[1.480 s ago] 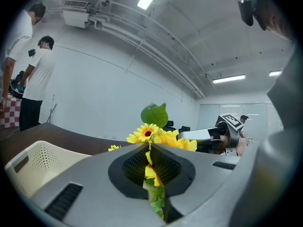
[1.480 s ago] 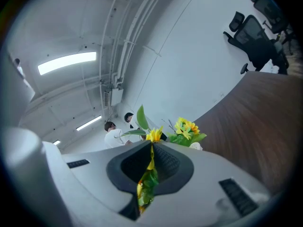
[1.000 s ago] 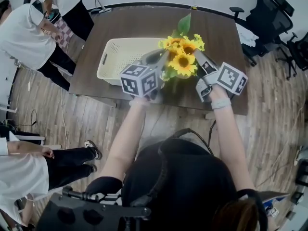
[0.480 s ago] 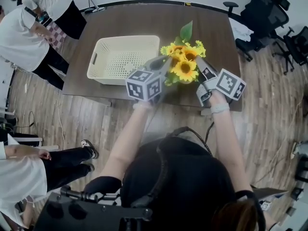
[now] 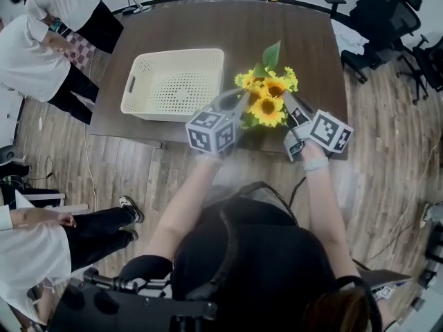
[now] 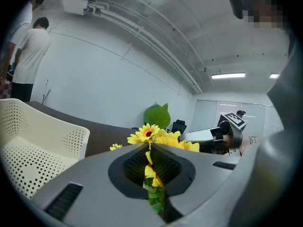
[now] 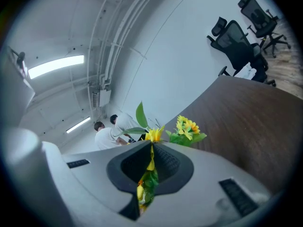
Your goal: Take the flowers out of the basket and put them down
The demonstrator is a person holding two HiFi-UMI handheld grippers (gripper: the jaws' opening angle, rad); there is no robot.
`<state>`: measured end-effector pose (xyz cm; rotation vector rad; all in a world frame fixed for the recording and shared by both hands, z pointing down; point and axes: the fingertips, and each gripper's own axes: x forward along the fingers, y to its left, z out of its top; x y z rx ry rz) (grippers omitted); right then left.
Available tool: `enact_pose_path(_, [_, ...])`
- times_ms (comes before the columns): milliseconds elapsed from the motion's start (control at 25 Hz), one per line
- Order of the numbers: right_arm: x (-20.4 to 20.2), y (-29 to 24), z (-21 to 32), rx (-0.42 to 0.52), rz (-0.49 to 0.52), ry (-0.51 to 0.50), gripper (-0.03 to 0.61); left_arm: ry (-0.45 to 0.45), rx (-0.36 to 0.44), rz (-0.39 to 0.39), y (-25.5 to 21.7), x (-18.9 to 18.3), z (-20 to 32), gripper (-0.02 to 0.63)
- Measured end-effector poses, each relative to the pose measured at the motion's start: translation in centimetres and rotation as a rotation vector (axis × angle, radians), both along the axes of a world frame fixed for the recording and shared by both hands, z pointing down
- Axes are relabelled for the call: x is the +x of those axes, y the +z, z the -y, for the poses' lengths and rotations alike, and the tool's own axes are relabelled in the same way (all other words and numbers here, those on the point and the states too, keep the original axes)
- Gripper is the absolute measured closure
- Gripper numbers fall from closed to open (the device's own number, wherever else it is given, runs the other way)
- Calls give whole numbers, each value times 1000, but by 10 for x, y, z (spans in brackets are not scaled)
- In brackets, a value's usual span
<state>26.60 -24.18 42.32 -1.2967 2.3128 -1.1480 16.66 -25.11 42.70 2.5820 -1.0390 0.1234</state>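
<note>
Left gripper (image 5: 239,102): jaws together, clamped on the flowers (image 5: 266,101). The left gripper view shows yellow petals and green leaves pinched in the narrow slit between the two pads, with the open blooms and one large leaf rising just ahead of the jaw tips.

Right gripper (image 5: 289,104): jaws together, clamped on the same bunch from the opposite side. The right gripper view shows yellow and green material squeezed between its pads, with small yellow blooms just ahead and to the right of the tips.

The flowers sit between the two grippers, with the heads facing upward. The bunch is outside the basket (image 5: 177,51) and over the table (image 5: 208,23), close to its near edge. No view shows whether the stems touch the tabletop.

The basket stands on the table to the left of the left gripper, near it but clear of the bunch. Its perforated interior shows nothing inside.

Beyond the basket, further left of the left gripper, a person in a white shirt (image 5: 28,54) stands off the table
</note>
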Motion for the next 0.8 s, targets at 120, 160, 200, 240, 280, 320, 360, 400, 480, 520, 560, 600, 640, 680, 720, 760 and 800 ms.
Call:
enact_pose_path(120, [9, 8, -8, -7, -9, -3, 569, 0, -10, -3, 9, 9, -6, 607])
enact_pose_path(160, [13, 12, -12, -11, -9, -4, 569, 0, -15, -2, 13, 13, -8, 607])
enact_pose_path(200, [16, 16, -15, -13, -6, -7, 569, -2, -20, -1, 17, 17, -10, 607])
enact_pose_path(240, [18, 20, -17, -17, 0, -10, 569, -4, -25, 2, 21, 20, -11, 607])
enact_pose_path(280, [20, 25, -17, -26, 5, -9, 569, -5, -28, 6, 24, 21, -11, 607])
enact_pose_path(320, [22, 30, -17, -40, 9, -5, 569, -4, -30, 10, 26, 23, -11, 607])
enact_pose_path(360, [24, 35, -16, -54, 12, -1, 569, -2, -32, 14, 28, 23, -10, 607])
enact_pose_path(400, [26, 39, -15, -66, 11, 4, 569, 0, -35, 16, 31, 23, -9, 607])
enact_pose_path(480, [29, 45, -14, -79, 0, 10, 569, 1, -44, 21, 36, 23, -8, 607])
enact_pose_path(520, [30, 47, -14, -82, -2, 12, 569, 2, -49, 23, 39, 23, -8, 607])
enact_pose_path(560, [30, 49, -15, -85, -2, 12, 569, 3, -53, 22, 42, 23, -9, 607])
enact_pose_path(600, [30, 51, -14, -86, -1, 10, 569, 4, -55, 21, 44, 23, -9, 607])
enact_pose_path(640, [28, 51, -13, -84, -2, 5, 569, 4, -55, 20, 47, 23, -10, 607])
enact_pose_path(680, [26, 51, -12, -77, -2, -5, 569, 4, -55, 19, 48, 22, -10, 607])
enact_pose_path(720, [23, 49, -11, -65, 0, -19, 569, 2, -53, 18, 50, 22, -10, 607])
enact_pose_path(760, [21, 48, -10, -56, 2, -31, 569, 0, -50, 18, 50, 21, -11, 607])
enact_pose_path(800, [20, 48, -10, -51, 2, -39, 569, -3, -48, 19, 51, 22, -11, 607])
